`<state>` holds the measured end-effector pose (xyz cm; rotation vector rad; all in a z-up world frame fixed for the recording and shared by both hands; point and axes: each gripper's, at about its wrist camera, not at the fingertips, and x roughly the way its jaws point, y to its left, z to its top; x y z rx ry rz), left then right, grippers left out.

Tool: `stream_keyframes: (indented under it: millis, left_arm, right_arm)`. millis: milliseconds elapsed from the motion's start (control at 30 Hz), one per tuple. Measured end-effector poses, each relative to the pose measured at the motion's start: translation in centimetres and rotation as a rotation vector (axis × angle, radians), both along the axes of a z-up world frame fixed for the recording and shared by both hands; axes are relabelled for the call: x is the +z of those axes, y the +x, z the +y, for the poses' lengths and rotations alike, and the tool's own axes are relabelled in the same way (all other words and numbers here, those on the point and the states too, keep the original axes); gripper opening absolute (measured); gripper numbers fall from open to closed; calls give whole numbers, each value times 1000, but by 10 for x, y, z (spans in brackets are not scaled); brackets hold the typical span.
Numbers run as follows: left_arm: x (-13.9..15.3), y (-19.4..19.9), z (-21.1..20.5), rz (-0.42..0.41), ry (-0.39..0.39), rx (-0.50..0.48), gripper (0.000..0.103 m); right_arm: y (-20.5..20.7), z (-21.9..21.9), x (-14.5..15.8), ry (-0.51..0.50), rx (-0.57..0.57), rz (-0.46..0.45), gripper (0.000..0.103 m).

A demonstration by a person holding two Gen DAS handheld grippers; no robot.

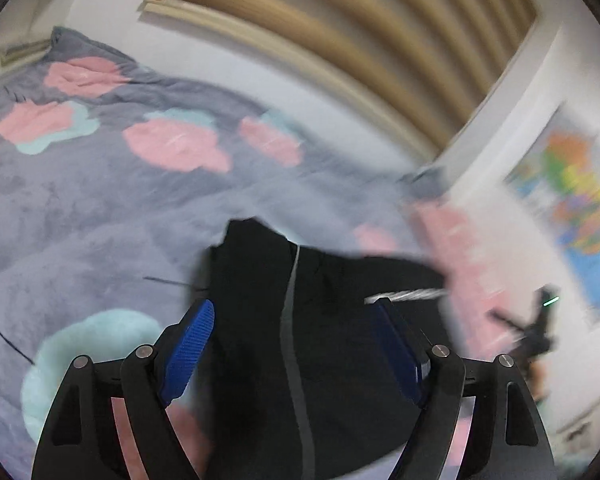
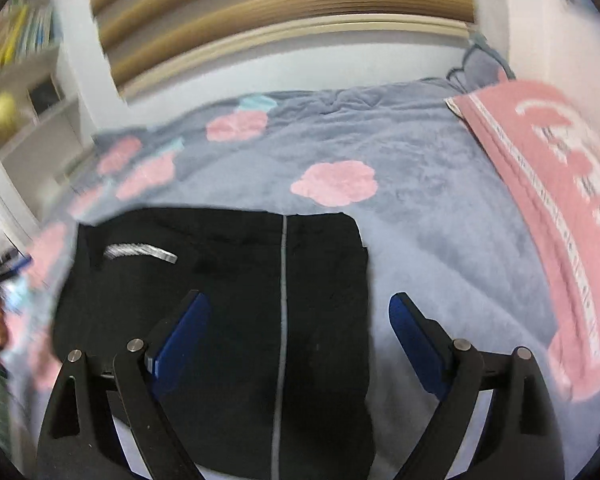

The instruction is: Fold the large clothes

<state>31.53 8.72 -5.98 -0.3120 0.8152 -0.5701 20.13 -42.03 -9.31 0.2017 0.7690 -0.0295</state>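
Evidently a fold is finished: the black garment (image 2: 220, 320) lies released, the left gripper (image 1: 296, 344) and right gripper (image 2: 300, 336) wide and empty; next, a fresh edge must be gripped.

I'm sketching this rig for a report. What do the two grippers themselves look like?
Both look alike. The left gripper and the right gripper each have two black angular linkage arms joined by round silver pins, ending in flat blue pads; one left pad shows a ribbed surface. No cables, markings or sleeves show.
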Motion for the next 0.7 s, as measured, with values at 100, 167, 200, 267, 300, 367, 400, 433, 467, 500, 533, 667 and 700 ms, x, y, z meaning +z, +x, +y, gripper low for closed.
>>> stream_keyframes:
  millis: [100, 167, 200, 267, 300, 367, 400, 433, 467, 500, 533, 667, 700]
  left_arm:
    - [-15, 18, -25, -29, 130, 25, 82]
    - [-24, 33, -29, -43, 158, 73, 82]
    - [-30, 38, -26, -33, 147, 85, 82]
    - [-42, 58, -20, 16, 87, 89, 82]
    - [-50, 70, -17, 58, 49, 83, 82]
    - [-68, 91, -16, 160, -23, 27, 82]
    - [-75, 98, -18, 195, -47, 5, 82]
    - [-81, 103, -20, 231, -75, -23, 82]
    - [-89, 107, -24, 269, -106, -57, 82]
    - [-94, 110, -28, 287, -120, -72, 82]
    - [-96, 110, -32, 281, -112, -72, 82]
    - [-88, 97, -51, 195, 35, -68, 11]
    - [-81, 89, -54, 155, 85, -62, 10]
  right_arm:
    - [22, 5, -21, -79, 2, 11, 94]
    - [36, -3, -35, -72, 3, 21, 94]
    - [43, -9, -41, -53, 7, 26, 94]
    - [55, -21, -52, -6, 23, 31, 94]
    - [62, -28, -58, 23, 30, 35, 94]
    - [74, -38, -68, 77, 42, 44, 94]
    - [80, -41, -73, 99, 42, 49, 94]
    - [85, -44, -77, 119, 43, 54, 94]
    - [91, -47, -83, 142, 45, 63, 94]
    - [99, -52, -91, 180, 47, 82, 94]
    - [105, -55, -97, 212, 46, 98, 94]
    - [114, -53, -110, 290, 89, 115, 62]
    - [108, -46, -105, 214, 83, 100, 26]
